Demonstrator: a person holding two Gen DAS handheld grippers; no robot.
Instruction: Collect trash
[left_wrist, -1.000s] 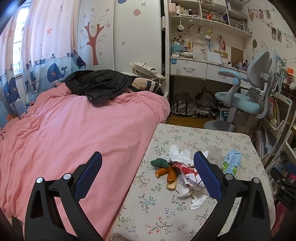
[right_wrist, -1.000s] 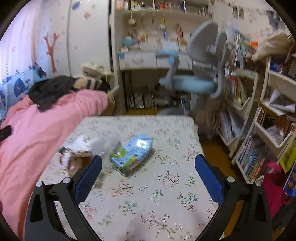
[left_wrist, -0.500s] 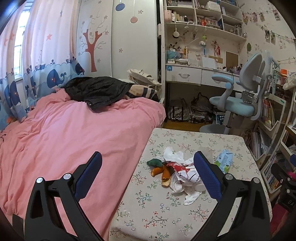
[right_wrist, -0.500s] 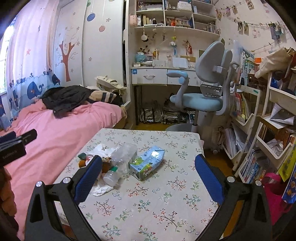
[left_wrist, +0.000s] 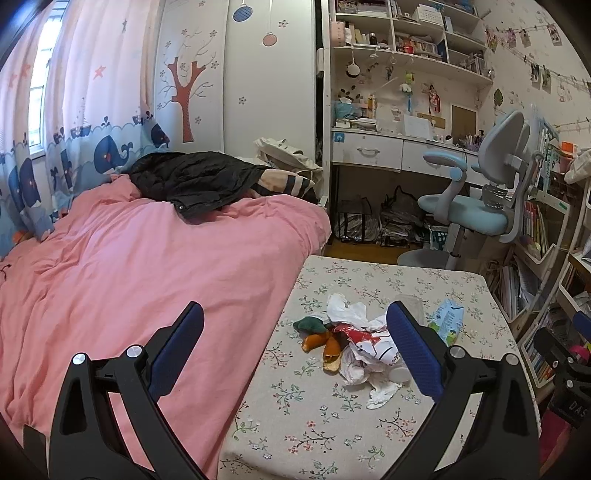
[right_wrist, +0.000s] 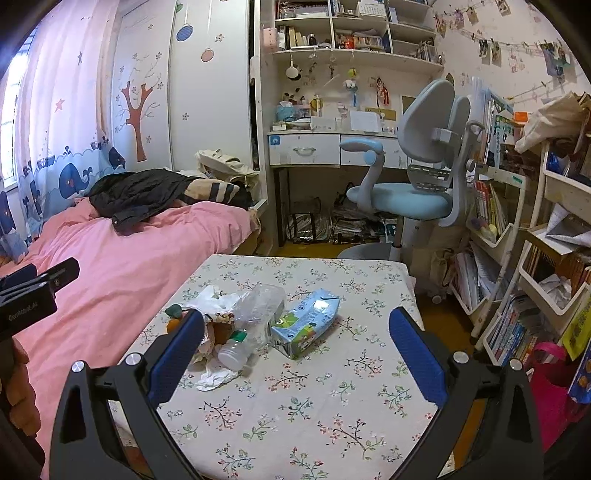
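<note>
Several trash items lie heaped mid-desk on the floral-cloth desk (right_wrist: 332, 406): crumpled white tissue (left_wrist: 347, 308), clear plastic bottle (right_wrist: 255, 317), blue-green drink carton (right_wrist: 304, 323). All judged light and crushable; the bottle looks slippery, so grip its capped neck. Left tool (left_wrist: 295, 343) and right tool (right_wrist: 295, 347) both spread wide, empty, touching nothing.
</note>
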